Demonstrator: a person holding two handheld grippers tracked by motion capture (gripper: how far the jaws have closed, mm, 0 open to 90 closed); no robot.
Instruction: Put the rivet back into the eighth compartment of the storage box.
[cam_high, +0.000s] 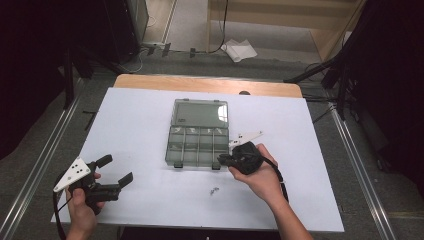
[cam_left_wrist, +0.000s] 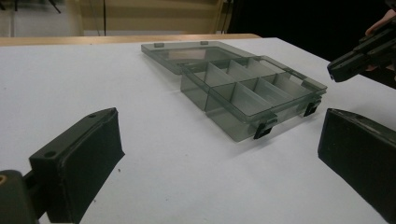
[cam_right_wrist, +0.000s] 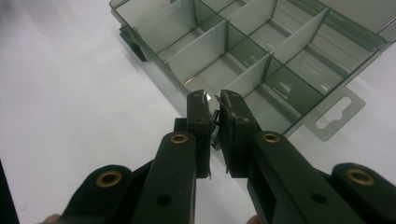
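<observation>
One small object (cam_right_wrist: 215, 122) between right gripper (cam_right_wrist: 212, 100) jaws, unidentifiable

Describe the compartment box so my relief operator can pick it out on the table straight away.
Start at the white table sheet and look to its middle. There sits the smoky see-through plastic organiser box, its lid flat open on the far side and its tray split by dividers into small compartments. Nothing else there is translucent: beside it are just the black right gripper at its near right corner and some tiny metal bits.
</observation>
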